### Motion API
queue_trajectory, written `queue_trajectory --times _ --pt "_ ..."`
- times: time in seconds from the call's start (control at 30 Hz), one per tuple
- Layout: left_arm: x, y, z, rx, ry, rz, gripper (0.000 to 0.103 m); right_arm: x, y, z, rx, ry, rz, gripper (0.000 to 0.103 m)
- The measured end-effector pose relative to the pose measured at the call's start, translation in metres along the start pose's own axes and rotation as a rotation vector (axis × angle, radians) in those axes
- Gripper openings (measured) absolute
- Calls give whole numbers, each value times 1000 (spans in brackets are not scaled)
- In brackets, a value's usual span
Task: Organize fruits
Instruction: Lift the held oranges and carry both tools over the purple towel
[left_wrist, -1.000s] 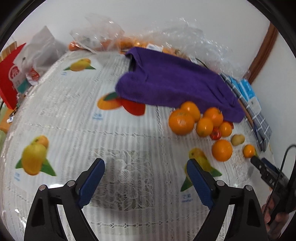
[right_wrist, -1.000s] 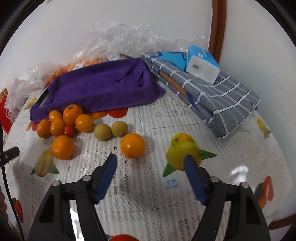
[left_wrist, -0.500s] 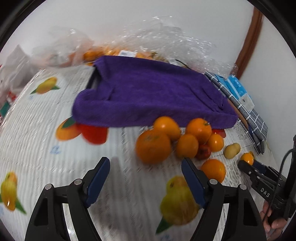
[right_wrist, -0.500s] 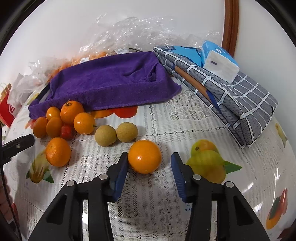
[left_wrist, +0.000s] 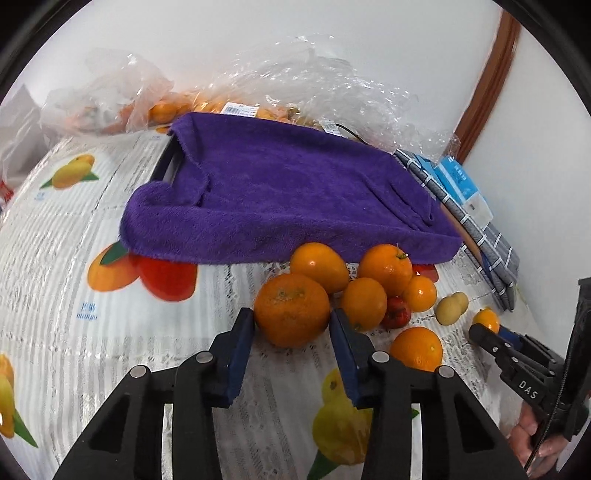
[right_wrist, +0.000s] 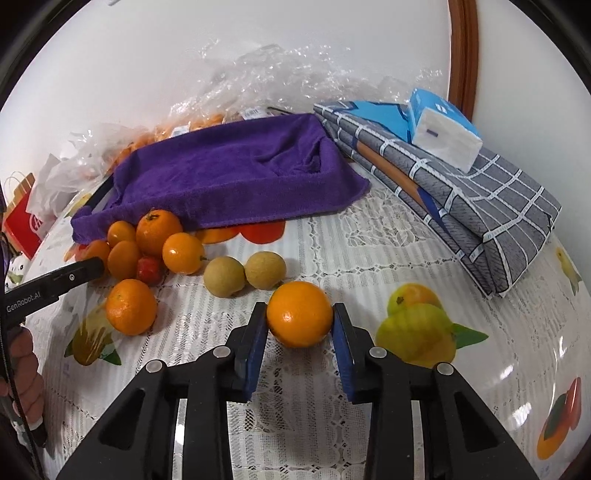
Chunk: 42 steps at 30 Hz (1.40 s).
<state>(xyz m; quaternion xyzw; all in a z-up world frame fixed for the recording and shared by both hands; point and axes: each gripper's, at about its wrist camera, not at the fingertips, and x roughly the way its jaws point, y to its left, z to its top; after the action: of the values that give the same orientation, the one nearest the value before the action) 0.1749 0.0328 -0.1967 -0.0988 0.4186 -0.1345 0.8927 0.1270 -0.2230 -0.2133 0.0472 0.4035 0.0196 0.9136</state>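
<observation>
left claw: just closed, clamping big mandarin near purple towel
right claw: just closed, clamping orange off towel's front edge

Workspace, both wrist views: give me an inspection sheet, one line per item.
Surface: lace-look tablecloth with printed fruit pictures.
Job's things: loose oranges in a cluster; one small red fruit; two tan round fruits.
Clutter: purple towel draped over a tray; crumpled plastic bags; grey checked folded cloth with a tissue pack on top.
Grippers: left gripper has just been closing, pads against a large orange; right gripper likewise, on a smooth orange.
Cables: thin black cable beside the right gripper.
Surroundings: white wall, brown wooden trim.
</observation>
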Motion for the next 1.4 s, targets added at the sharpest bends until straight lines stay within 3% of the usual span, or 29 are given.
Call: queue_trajectory --times 0.43,0.63,0.83,1.0,1.1,1.27,1.4 --pt "-44 9 -13 -44 -38 13 35 -12 3 -6 -26 -38 12 34" --pt "-40 10 -17 -33 -6 8 35 -15 -2 -10 20 -23 32 34" --pt "-30 14 -24 -57 7 -10 45 -21 -1 -18 30 -19 22 34" --pt "-20 10 -19 -40 -4 39 49 -29 8 -20 -19 -35 -6 34" --pt "-17 3 -16 3 2 52 40 -33 11 -18 -26 -43 4 34" --pt "-27 2 -9 -25 -22 14 40 -37 15 -9 -45 -60 4 34" --pt "-40 -4 13 -12 -75 30 40 -39 19 7 -61 -80 -1 34"
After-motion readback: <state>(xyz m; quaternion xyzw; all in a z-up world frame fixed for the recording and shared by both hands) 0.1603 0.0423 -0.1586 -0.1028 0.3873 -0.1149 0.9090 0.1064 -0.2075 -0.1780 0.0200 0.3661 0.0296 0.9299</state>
